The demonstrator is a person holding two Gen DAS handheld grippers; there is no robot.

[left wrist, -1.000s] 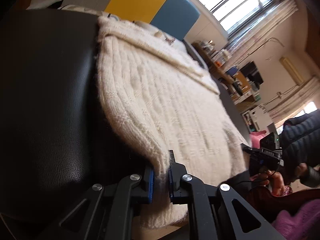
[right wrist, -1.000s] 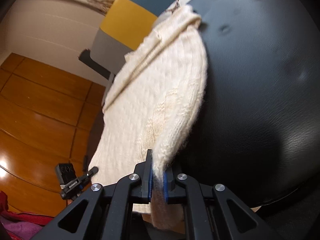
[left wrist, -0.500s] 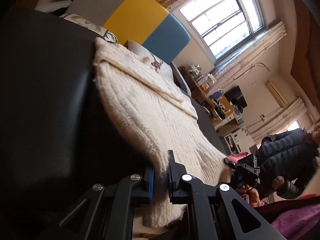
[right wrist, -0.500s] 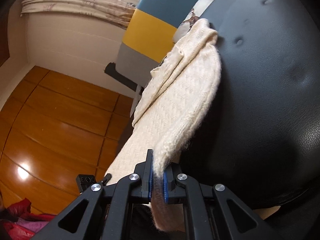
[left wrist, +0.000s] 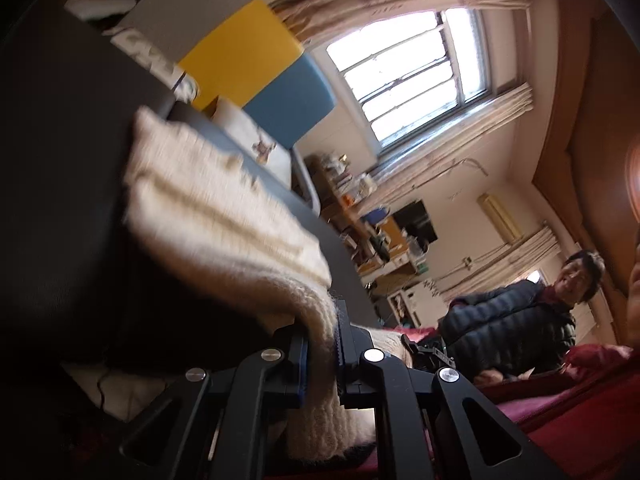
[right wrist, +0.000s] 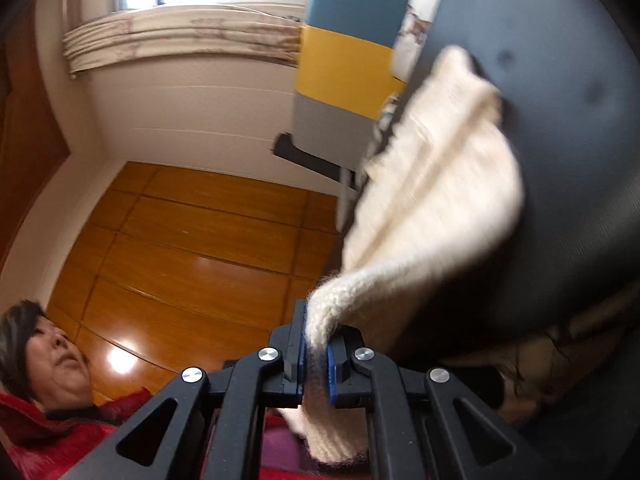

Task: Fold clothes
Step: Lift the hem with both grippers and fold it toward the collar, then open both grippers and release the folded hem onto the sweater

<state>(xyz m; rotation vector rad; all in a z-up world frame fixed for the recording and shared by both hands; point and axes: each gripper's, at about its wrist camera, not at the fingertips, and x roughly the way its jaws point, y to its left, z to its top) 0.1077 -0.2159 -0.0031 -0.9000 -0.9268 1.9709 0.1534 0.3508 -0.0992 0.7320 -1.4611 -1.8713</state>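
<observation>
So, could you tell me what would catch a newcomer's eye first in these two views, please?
The cream knitted sweater stands out first: it lies across the black leather surface, and both the left gripper and the right gripper are clamped on its near edge. Behind it, a grey, yellow and blue headboard stands near the bright window.
</observation>
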